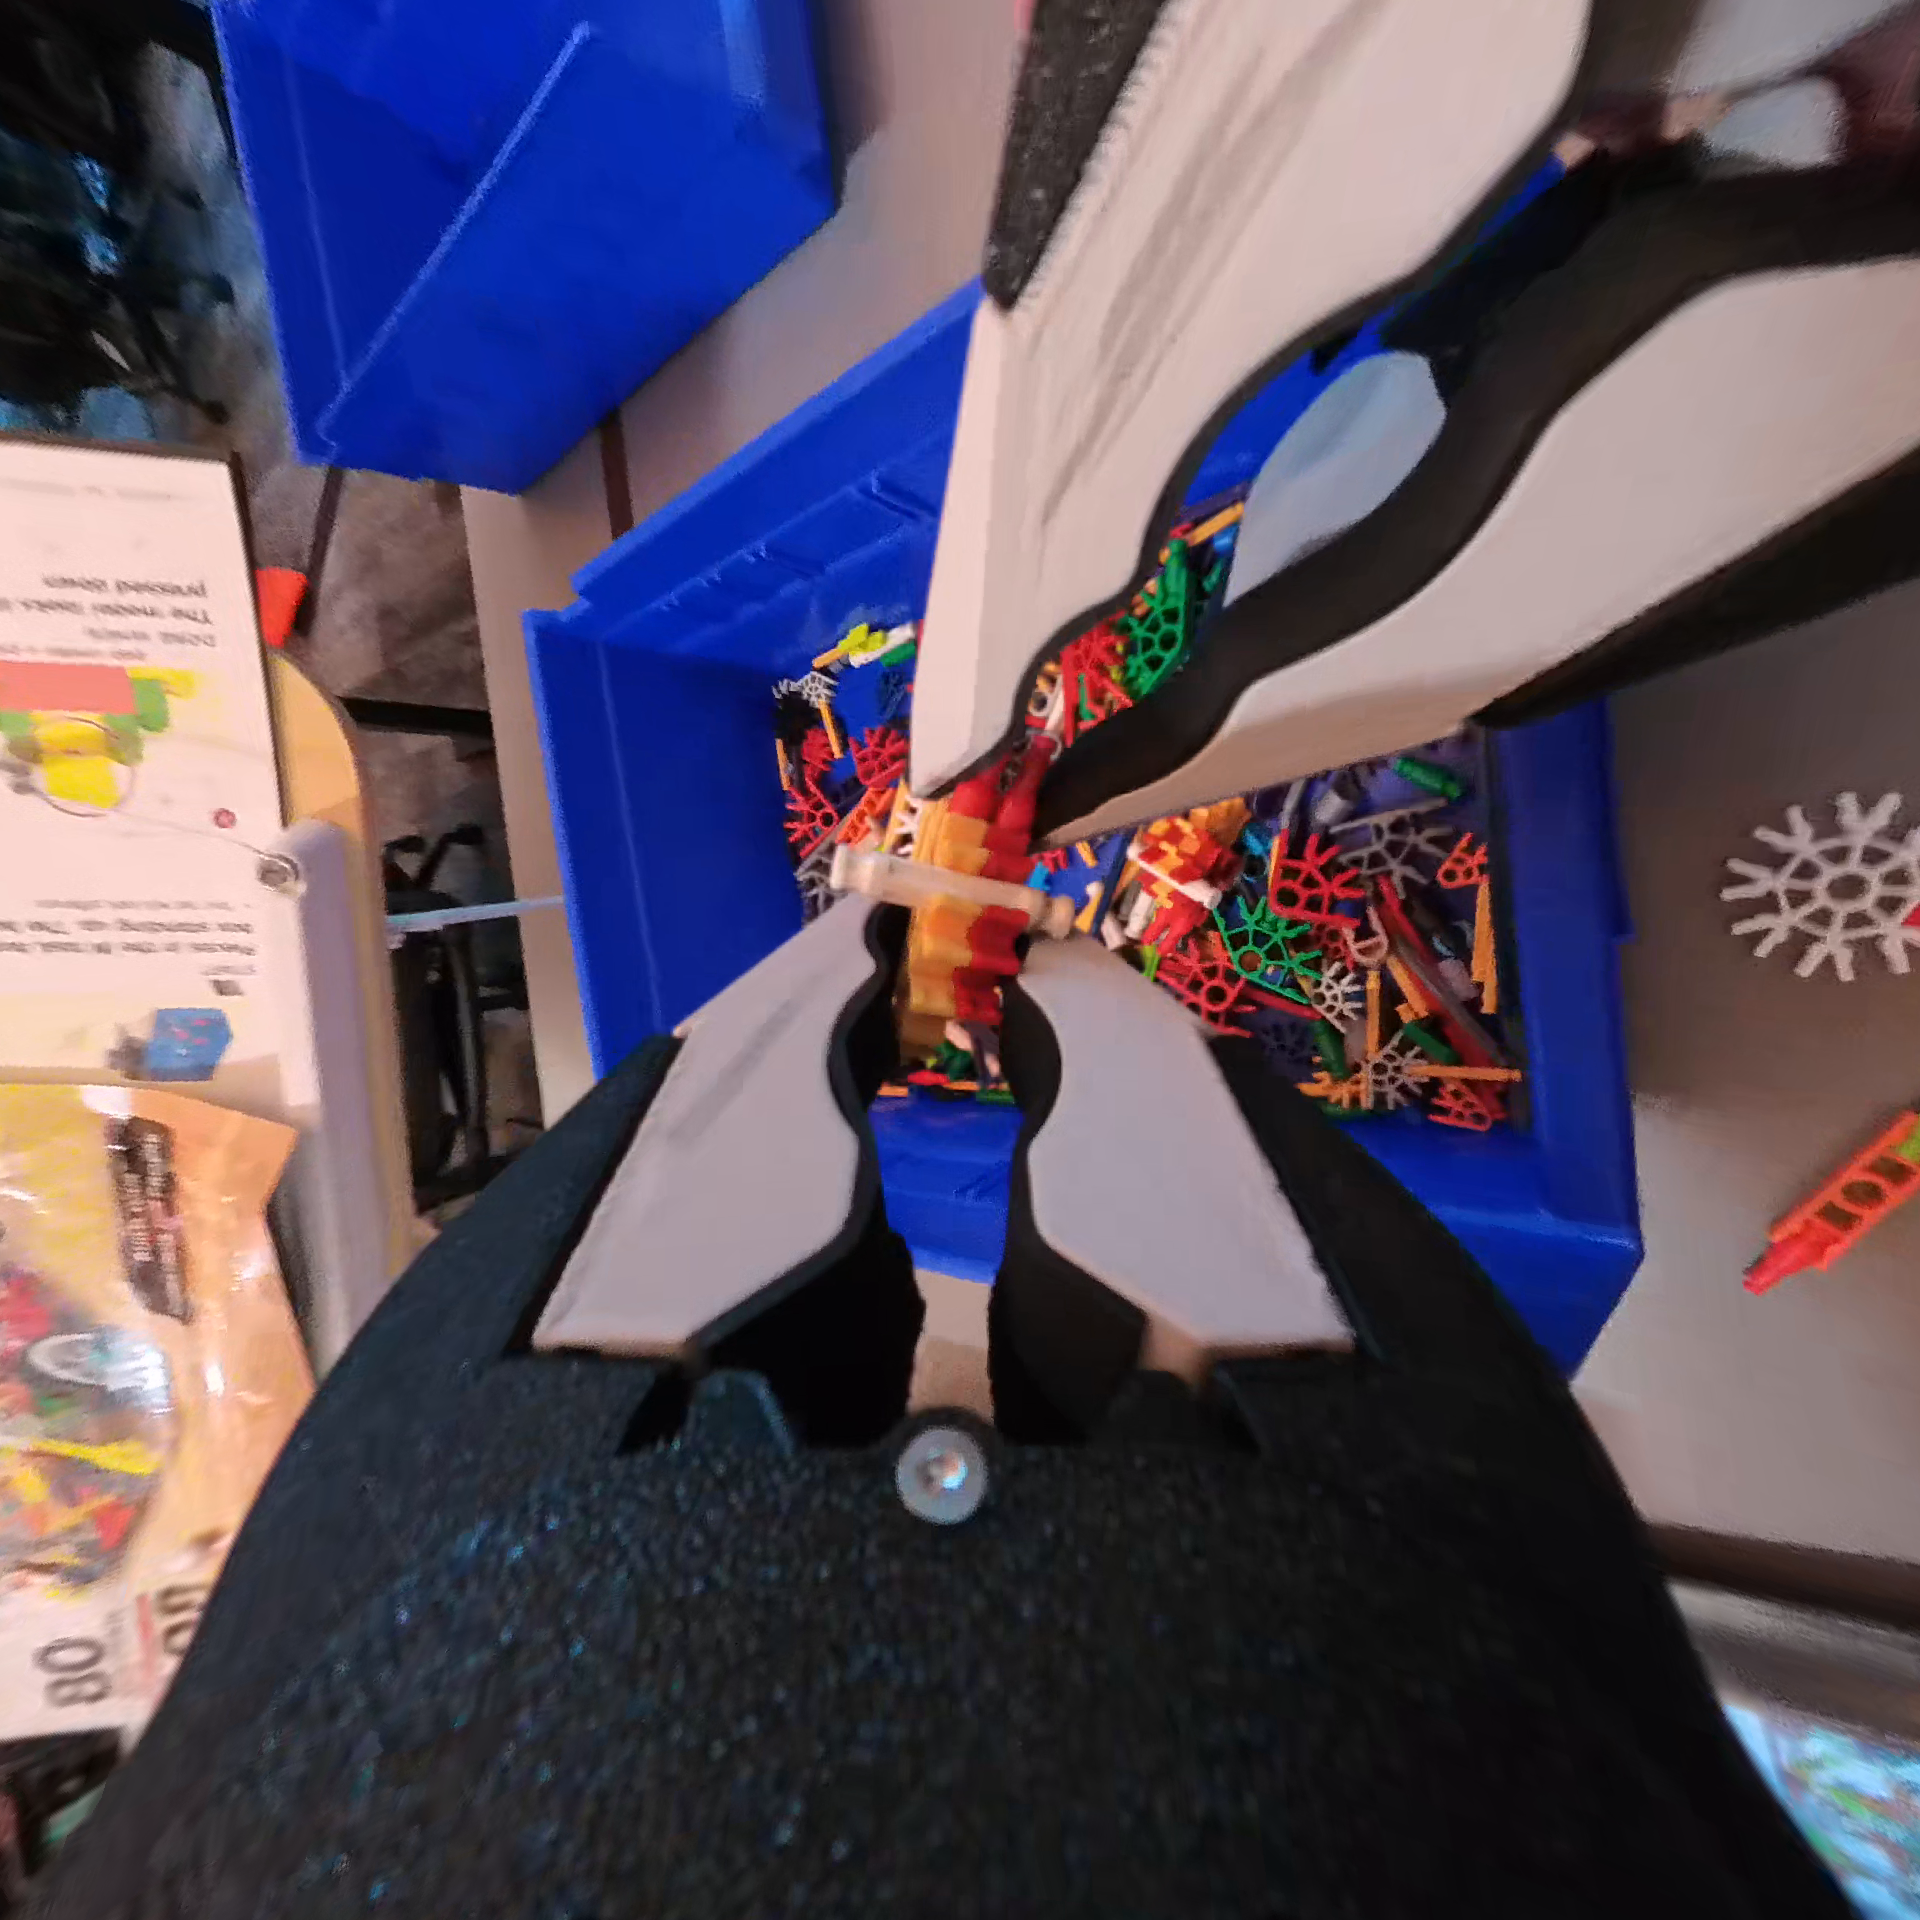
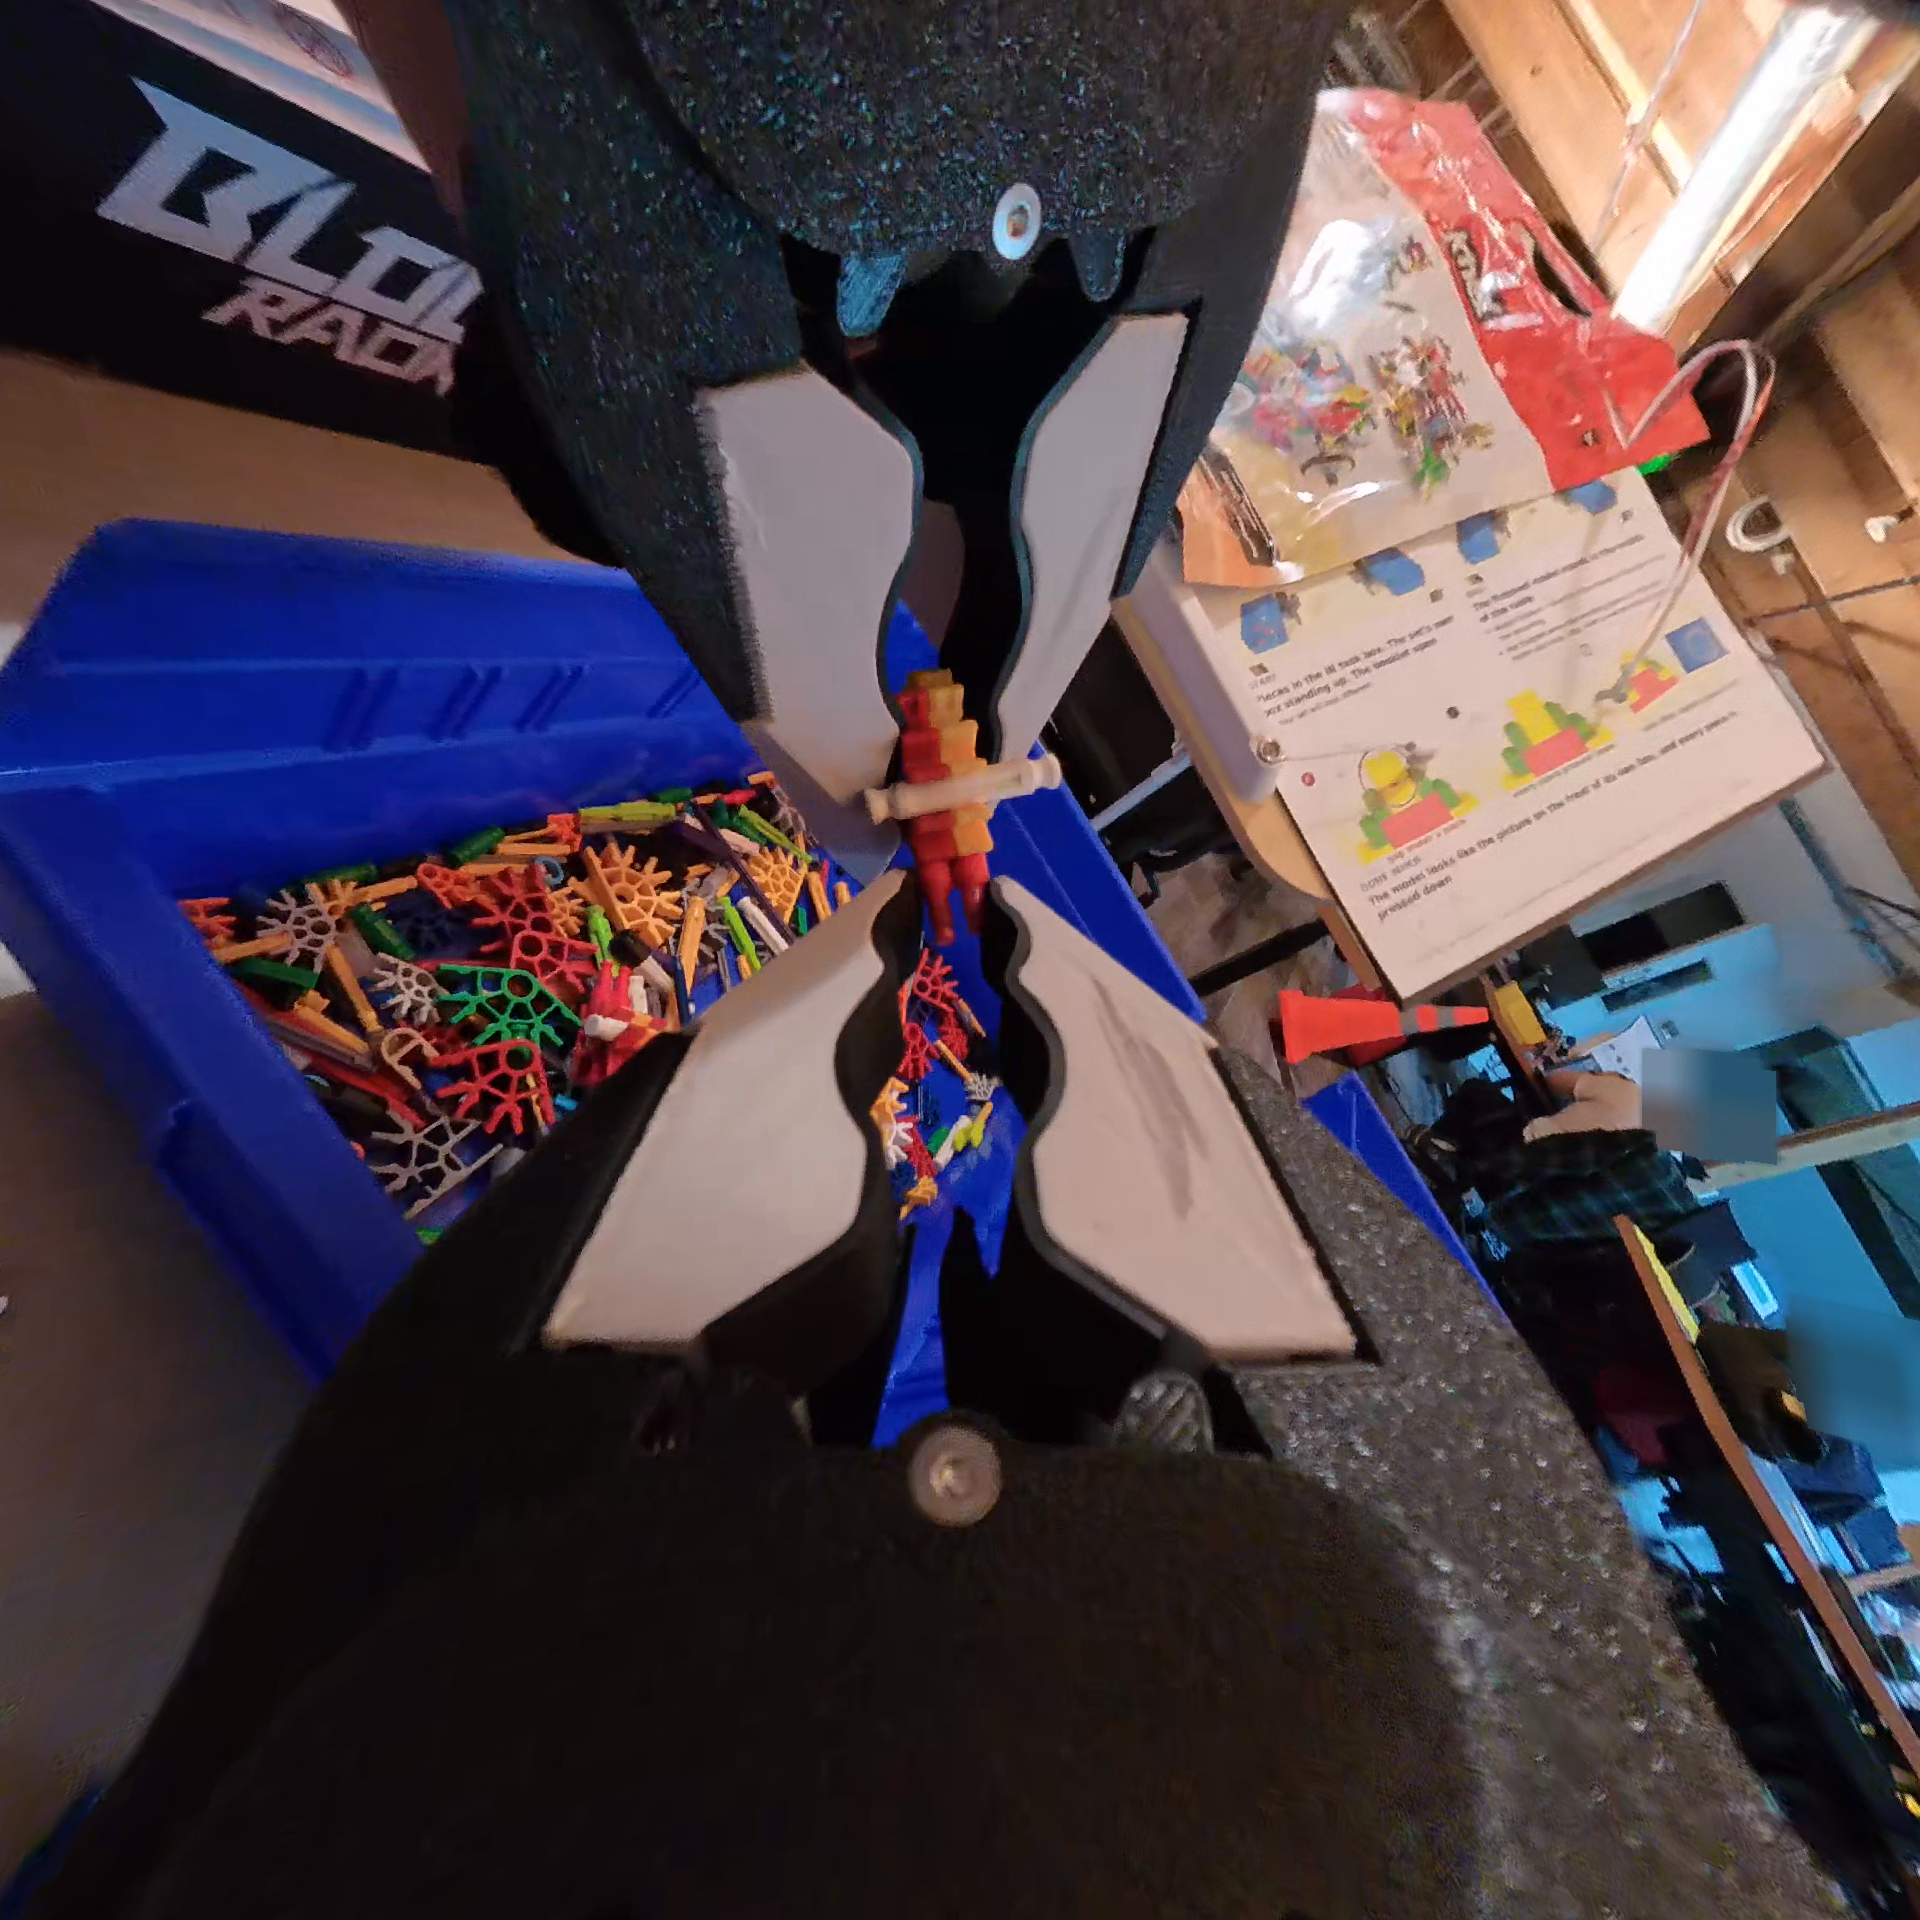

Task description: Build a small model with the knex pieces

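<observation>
A small stack of red, orange and yellow toy connectors (image 1: 971, 862) with a white rod (image 1: 894, 873) through it hangs above a blue bin (image 1: 665, 831) full of mixed coloured pieces. My left gripper (image 1: 951, 935) is shut on the stack's lower part. My right gripper (image 1: 1003, 790) comes in from the upper right and is shut on the stack's red end. In the right wrist view my right gripper (image 2: 951, 899) pinches the red tips of the stack (image 2: 940, 831), the left gripper (image 2: 940, 743) holds it from above, and the white rod (image 2: 1023, 774) sticks out sideways over the bin (image 2: 260, 707).
A second blue bin (image 1: 520, 208) lies behind. A white snowflake connector (image 1: 1834, 883) and an orange-red assembly (image 1: 1839, 1205) lie on the table at right. An instruction sheet (image 2: 1507, 727) and a bag of pieces (image 2: 1382, 364) stand beside the bin. A person's hand (image 2: 1590, 1101) is farther off.
</observation>
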Motion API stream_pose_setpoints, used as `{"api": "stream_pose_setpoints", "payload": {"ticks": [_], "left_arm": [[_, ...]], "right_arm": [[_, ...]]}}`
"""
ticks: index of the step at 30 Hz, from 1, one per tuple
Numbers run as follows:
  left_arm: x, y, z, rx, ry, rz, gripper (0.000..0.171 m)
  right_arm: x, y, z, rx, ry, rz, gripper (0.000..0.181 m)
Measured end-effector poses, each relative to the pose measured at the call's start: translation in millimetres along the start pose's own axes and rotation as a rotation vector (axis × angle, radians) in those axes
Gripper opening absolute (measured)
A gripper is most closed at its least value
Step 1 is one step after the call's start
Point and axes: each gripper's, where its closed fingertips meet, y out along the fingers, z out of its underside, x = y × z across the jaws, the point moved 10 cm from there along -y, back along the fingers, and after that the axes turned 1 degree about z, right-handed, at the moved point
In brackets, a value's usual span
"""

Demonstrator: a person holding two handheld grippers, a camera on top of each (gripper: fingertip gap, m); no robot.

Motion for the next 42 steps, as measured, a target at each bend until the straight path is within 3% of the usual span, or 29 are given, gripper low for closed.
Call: {"api": "stream_pose_setpoints", "payload": {"ticks": [15, 18, 25, 31, 42], "left_arm": [[10, 21, 4, -0.037, -0.356, 0.086, 0.008], [14, 23, 4, -0.090, -0.494, 0.135, 0.005], [14, 35, 8, -0.010, -0.443, 0.119, 0.006], [5, 30, 3, -0.006, -0.393, 0.041, 0.007], [-5, 28, 2, -0.011, -0.379, 0.019, 0.008]], "right_arm": [[1, 17, 3, 0.127, 0.027, 0.079, 0.006], [-1, 19, 1, 0.137, 0.042, 0.110, 0.000], [0, 28, 8, 0.185, 0.048, 0.056, 0.000], [0, 22, 8, 0.173, 0.040, 0.043, 0.000], [4, 14, 10, 0.153, 0.050, 0.024, 0.000]]}}
